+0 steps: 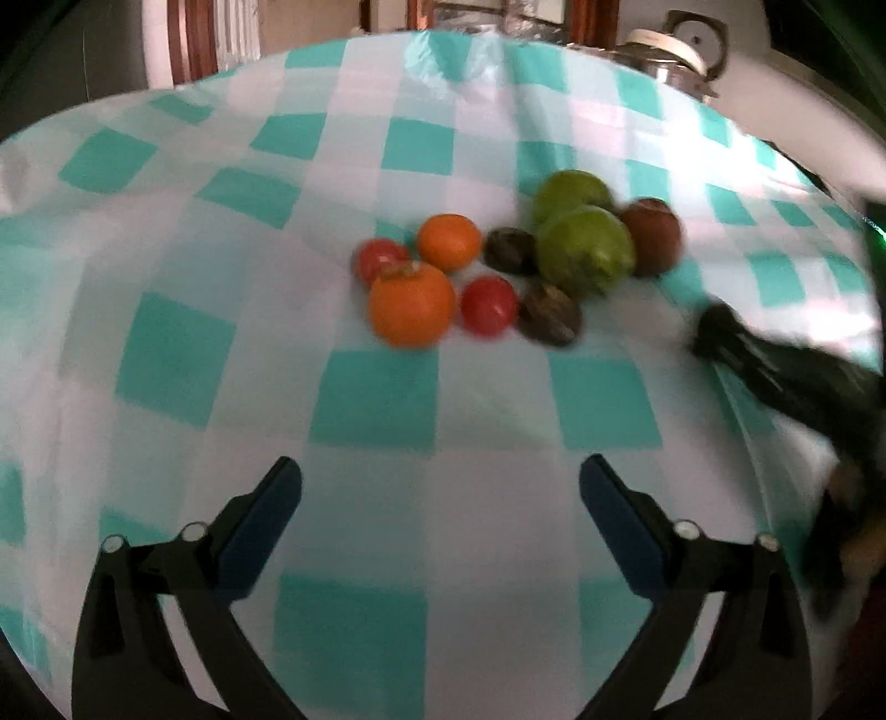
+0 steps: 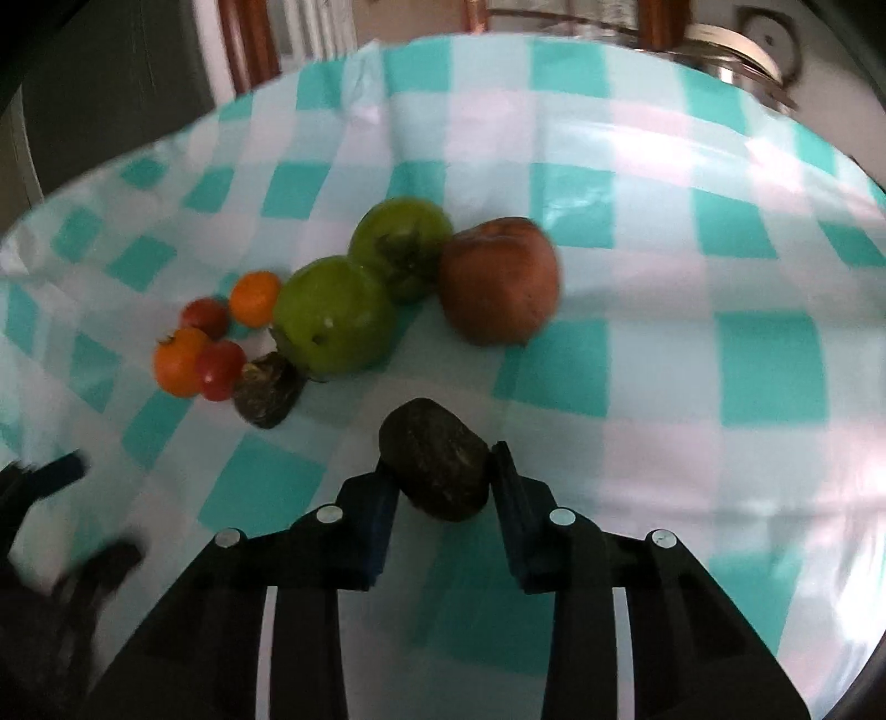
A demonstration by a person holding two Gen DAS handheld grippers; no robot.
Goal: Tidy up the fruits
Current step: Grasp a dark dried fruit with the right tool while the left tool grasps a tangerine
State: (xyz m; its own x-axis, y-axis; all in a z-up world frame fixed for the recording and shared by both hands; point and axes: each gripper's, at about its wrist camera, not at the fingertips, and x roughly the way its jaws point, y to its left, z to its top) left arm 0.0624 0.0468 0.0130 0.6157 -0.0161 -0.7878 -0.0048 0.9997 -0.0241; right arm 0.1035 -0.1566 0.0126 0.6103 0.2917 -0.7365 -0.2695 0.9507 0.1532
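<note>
On the teal-and-white checked cloth lies a cluster of fruit: two oranges, two red tomatoes, two green fruits, a brown fruit and two dark wrinkled fruits. My left gripper is open with nothing between its fingers, well short of the cluster. My right gripper is shut on another dark wrinkled fruit, held just above the cloth, in front of the brown fruit and the green fruits. In the left wrist view it shows as a blurred dark shape at the right.
A metal pot with a pale lid stands at the table's far right edge. Wooden chair backs rise behind the far edge. Bare cloth stretches right of the fruit cluster. The left gripper shows blurred at the right wrist view's lower left.
</note>
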